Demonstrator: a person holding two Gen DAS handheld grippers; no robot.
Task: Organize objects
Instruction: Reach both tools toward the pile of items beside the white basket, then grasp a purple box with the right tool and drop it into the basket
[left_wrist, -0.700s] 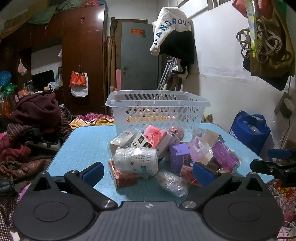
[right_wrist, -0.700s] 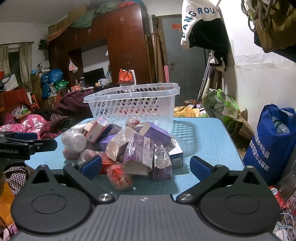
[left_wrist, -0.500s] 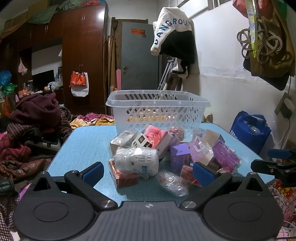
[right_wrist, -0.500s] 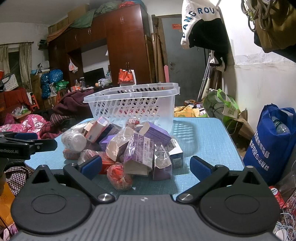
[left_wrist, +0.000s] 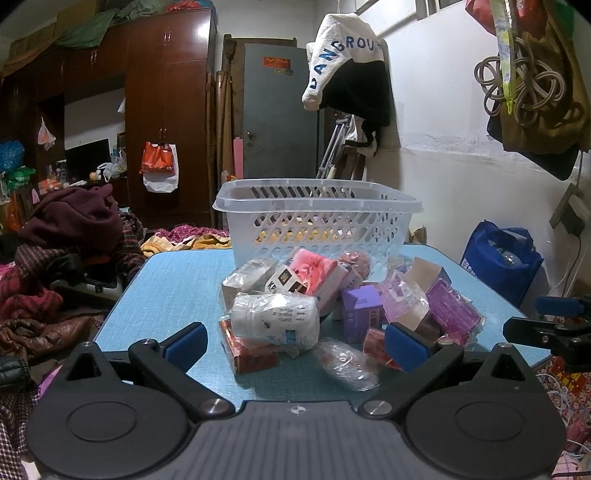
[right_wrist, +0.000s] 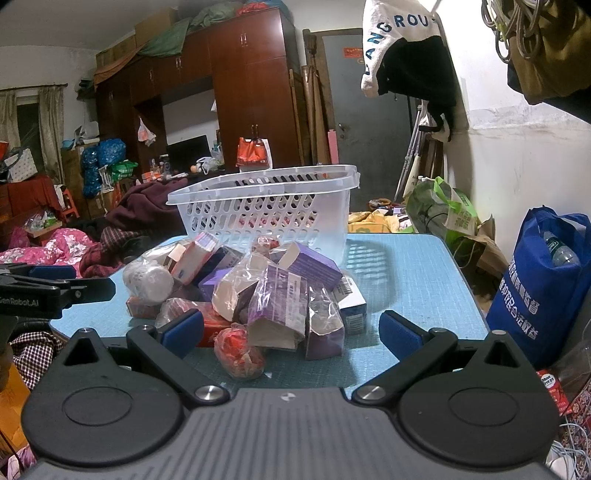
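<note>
Blue cutting-mat surface covers the worktop (left_wrist: 166, 288), and on it a white perforated basket (left_wrist: 317, 221) serves as the landmark for everything else. Heaped directly in front of the basket, on its near side, lies a pile of wrapped packages: a white bottle (left_wrist: 275, 323) on its side in clear film, resting on a red box (left_wrist: 251, 354); behind the bottle, closer to the basket, a pink box (left_wrist: 314, 271) leans up against the basket's wall; to the right of that sits a purple box (left_wrist: 362, 314), with a clear-wrapped bundle (left_wrist: 345, 363) farthest from the basket. The left tool (left_wrist: 295, 341) hovers at the near edge of the pile, its blue-padded fingers spread wide and holding nothing, the bottle and red box lying between and just beyond the pads. From the other side, the right tool (right_wrist: 290, 330) is likewise wide open and empty, facing the same heap on the side away from the basket; a purple carton in plastic (right_wrist: 279, 308) and a small red wrapped lump (right_wrist: 238, 352) lie between its pads, the lump nearest. A purple box (right_wrist: 314, 264) tilts higher in the pile, nearer the basket (right_wrist: 266, 210). Right of the basket, off the worktop (right_wrist: 413, 280), stands a blue bag (right_wrist: 543, 291).
</note>
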